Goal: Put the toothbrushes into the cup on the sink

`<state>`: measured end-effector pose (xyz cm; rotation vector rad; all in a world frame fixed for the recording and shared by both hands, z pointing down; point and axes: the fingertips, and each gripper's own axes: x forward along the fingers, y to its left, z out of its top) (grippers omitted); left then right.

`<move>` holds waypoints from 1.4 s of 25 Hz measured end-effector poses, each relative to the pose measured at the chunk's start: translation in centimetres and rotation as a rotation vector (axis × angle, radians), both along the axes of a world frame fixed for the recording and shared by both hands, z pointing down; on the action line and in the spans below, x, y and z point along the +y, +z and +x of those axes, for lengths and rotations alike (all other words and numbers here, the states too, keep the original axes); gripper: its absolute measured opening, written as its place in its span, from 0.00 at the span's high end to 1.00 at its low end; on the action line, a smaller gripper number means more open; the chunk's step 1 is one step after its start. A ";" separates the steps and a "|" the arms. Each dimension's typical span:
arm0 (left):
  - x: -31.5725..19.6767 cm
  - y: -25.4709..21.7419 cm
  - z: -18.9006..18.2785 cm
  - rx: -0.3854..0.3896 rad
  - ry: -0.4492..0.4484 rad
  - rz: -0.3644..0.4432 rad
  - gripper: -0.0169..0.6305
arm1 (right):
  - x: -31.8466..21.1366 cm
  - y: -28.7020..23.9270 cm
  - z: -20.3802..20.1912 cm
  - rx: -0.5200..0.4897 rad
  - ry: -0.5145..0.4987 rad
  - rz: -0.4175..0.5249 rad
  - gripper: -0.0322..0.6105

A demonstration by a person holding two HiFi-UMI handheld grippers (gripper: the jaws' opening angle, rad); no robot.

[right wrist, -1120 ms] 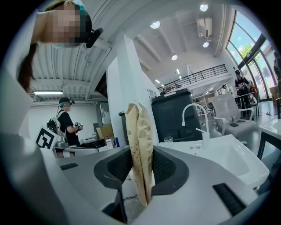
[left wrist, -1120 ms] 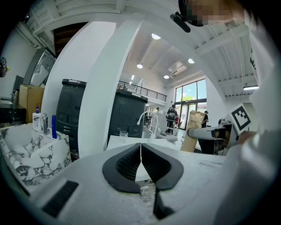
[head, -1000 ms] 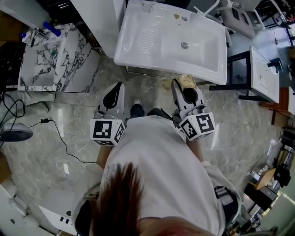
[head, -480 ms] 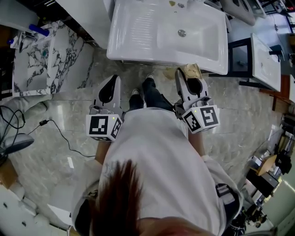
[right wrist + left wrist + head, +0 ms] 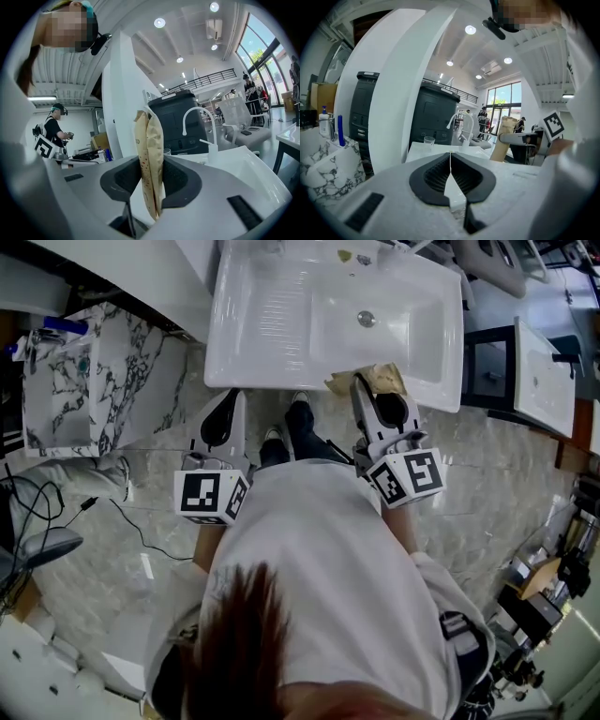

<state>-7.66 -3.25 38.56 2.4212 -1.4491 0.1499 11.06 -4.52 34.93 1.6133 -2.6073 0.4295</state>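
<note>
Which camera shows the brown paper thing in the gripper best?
The right gripper view: the brown paper packet stands large, pinched in the right gripper. The head view shows just its tip; the left gripper view shows it small.

Tan paper packet (image 5: 149,159): short line of dark print near its left edge, partly cut off, not legible. Left marker cube (image 5: 212,498) and right marker cube (image 5: 412,477): black-and-white square codes only. Nothing else is readable.
</note>
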 end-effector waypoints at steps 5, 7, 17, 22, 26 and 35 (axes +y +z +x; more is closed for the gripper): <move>-4.3 -0.5 1.2 0.002 -0.032 0.019 0.95 | -4.1 -0.2 1.5 -0.003 -0.016 0.010 0.78; -5.8 -0.7 1.5 0.000 -0.048 0.027 0.95 | -5.6 -0.3 2.2 -0.003 -0.020 0.013 0.78; -10.3 -0.9 3.0 0.000 -0.129 0.039 0.95 | -11.5 -0.6 5.0 -0.006 -0.057 0.032 0.78; -11.1 -0.9 4.0 0.002 -0.140 0.040 0.95 | -12.1 -0.3 6.0 -0.013 -0.068 0.029 0.78; -11.3 -0.9 4.8 -0.007 -0.130 0.039 0.95 | -12.0 0.0 6.6 -0.023 -0.061 0.026 0.78; -12.3 -1.3 6.1 -0.010 -0.088 0.043 0.95 | -11.9 -0.1 6.9 -0.037 -0.050 0.024 0.78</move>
